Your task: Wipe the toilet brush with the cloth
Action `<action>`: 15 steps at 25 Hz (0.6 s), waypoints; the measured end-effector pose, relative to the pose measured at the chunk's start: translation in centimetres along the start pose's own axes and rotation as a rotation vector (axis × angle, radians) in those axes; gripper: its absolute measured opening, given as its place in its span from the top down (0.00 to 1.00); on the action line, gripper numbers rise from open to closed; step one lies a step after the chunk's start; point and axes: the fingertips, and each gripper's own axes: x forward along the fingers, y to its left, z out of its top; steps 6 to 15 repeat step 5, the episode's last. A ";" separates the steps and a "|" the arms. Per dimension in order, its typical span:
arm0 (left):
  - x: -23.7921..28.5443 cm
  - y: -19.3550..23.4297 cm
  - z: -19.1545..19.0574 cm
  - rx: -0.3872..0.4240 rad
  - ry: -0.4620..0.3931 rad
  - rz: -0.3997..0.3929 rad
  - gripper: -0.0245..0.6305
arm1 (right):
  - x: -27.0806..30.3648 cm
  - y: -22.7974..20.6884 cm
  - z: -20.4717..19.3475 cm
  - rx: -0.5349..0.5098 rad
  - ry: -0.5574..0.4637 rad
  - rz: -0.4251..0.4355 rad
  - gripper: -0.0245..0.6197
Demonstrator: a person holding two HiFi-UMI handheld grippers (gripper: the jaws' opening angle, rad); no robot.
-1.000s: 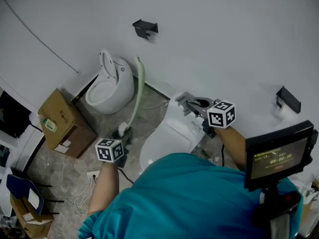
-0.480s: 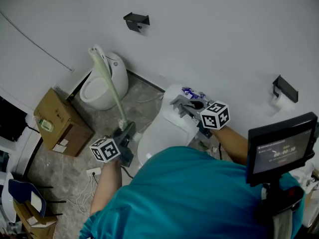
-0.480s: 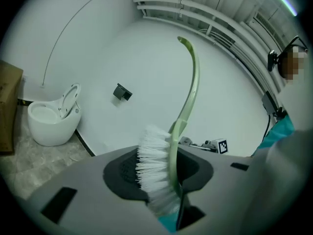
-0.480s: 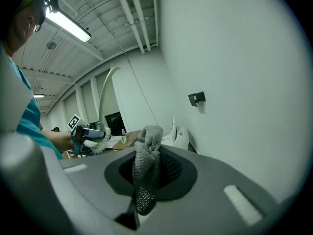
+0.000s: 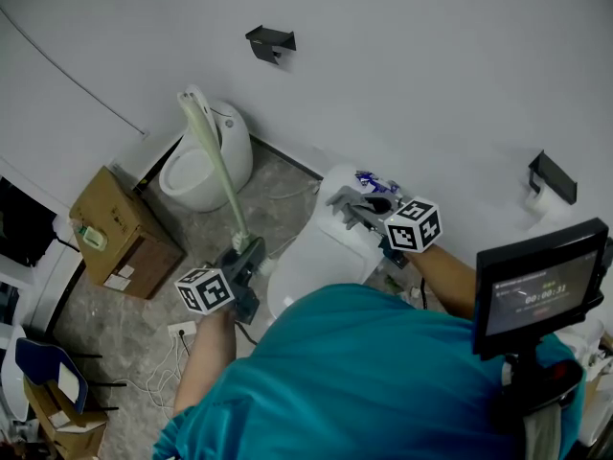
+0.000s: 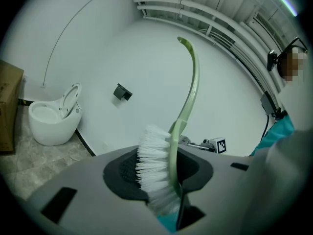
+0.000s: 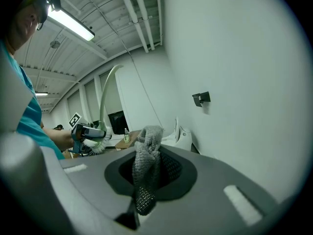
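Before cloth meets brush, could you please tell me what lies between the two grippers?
In the head view, the toilet lies below the gap between left gripper and right gripper.

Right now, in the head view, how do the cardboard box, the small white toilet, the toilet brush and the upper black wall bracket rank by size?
1. Largest: cardboard box and small white toilet, too alike to separate.
2. Then toilet brush: as long as either, but far thinner.
3. Smallest: upper black wall bracket.
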 end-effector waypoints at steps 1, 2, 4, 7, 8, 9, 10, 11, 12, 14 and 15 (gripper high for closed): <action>0.0 -0.1 -0.1 -0.001 0.002 -0.001 0.74 | 0.0 0.1 0.0 -0.002 0.000 0.001 0.92; 0.0 -0.2 -0.2 -0.001 0.005 -0.002 0.74 | 0.1 0.1 0.0 -0.003 0.002 0.003 0.92; -0.1 -0.2 -0.4 -0.001 0.012 -0.004 0.74 | 0.1 0.3 -0.1 -0.008 0.005 0.006 0.92; -0.1 -0.2 -0.6 -0.001 0.016 -0.004 0.74 | 0.1 0.4 -0.2 -0.010 0.007 0.007 0.92; -0.1 -0.2 -0.6 -0.001 0.016 -0.004 0.74 | 0.1 0.4 -0.2 -0.010 0.007 0.007 0.92; -0.1 -0.2 -0.6 -0.001 0.016 -0.004 0.74 | 0.1 0.4 -0.2 -0.010 0.007 0.007 0.92; -0.1 -0.2 -0.6 -0.001 0.016 -0.004 0.74 | 0.1 0.4 -0.2 -0.010 0.007 0.007 0.92; -0.1 -0.2 -0.6 -0.001 0.016 -0.004 0.74 | 0.1 0.4 -0.2 -0.010 0.007 0.007 0.92; -0.1 -0.2 -0.6 -0.001 0.016 -0.004 0.74 | 0.1 0.4 -0.2 -0.010 0.007 0.007 0.92; -0.1 -0.2 -0.6 -0.001 0.016 -0.004 0.74 | 0.1 0.4 -0.2 -0.010 0.007 0.007 0.92; -0.1 -0.2 -0.6 -0.001 0.016 -0.004 0.74 | 0.1 0.4 -0.2 -0.010 0.007 0.007 0.92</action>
